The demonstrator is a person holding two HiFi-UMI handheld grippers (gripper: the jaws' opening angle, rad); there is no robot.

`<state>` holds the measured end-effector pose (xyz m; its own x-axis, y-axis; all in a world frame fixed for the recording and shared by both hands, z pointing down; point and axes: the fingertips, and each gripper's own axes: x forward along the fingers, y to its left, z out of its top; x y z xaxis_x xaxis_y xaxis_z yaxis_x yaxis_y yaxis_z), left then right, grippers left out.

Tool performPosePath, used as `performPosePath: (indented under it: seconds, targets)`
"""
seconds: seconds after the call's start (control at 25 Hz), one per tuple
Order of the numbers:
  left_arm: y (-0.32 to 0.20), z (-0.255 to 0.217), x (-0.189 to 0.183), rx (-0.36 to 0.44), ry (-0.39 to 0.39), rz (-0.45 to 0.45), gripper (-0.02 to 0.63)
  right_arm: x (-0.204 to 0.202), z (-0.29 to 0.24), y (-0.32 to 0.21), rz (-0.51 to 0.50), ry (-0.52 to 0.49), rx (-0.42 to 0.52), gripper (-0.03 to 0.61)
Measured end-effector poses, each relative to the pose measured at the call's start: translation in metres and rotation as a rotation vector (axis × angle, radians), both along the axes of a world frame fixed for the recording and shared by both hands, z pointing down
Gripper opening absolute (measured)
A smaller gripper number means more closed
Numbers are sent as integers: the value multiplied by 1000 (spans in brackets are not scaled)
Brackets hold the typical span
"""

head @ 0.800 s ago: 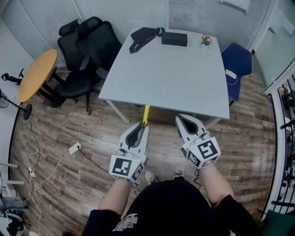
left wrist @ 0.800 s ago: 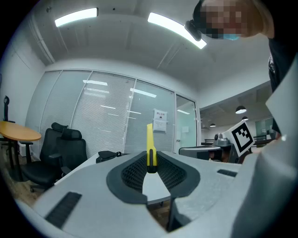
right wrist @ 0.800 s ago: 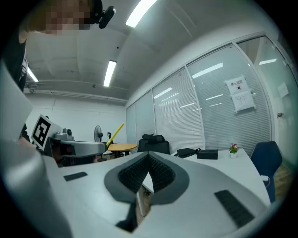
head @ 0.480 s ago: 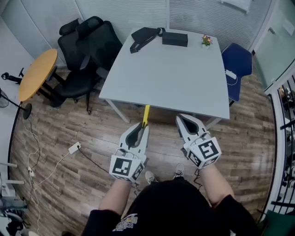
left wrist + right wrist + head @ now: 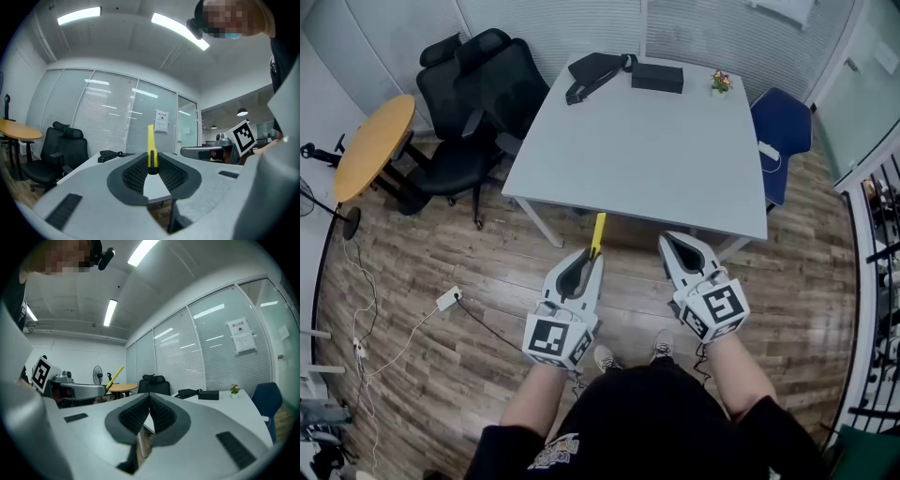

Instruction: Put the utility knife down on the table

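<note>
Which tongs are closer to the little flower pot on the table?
Right. The right tongs, shut and empty, hang before the table's near edge, on the flower pot's side. The left tongs, shut on the yellow utility knife, are farther left, so farther from it.

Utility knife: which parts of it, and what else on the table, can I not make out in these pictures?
- Head view: the left claw covers the utility knife except its yellow end; the blade is too small to tell.
- Left gripper view: the knife shows edge-on, its lower end sunk in the claw.
- Head view: the black things at the table's far edge are too small to name.
</note>
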<state>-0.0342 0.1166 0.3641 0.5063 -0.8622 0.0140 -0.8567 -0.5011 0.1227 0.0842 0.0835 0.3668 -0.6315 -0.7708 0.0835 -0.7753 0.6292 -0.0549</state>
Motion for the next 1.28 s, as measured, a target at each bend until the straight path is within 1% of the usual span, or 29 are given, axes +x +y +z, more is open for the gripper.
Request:
performPosePath:
  seconds: [0.24,0.6,0.8,1.04,1.28]
  targets:
    - [4,0,-16,2,-1,12,66,-16,1,5,8,-4,1,3]
    - [16,1,-58,1,4,24,66,-56,1,17,23,-10,7,3]
    - [15,2,-74,2,4,25,66,-71,1,16,23,-8,4,3]
    - [5,7,-79,-7,14,15,66,-74,5,5,23,-7,1,3]
    - [-22,12,-71,-14,9,8,66,-66,12,-26,20,-15,-7,3]
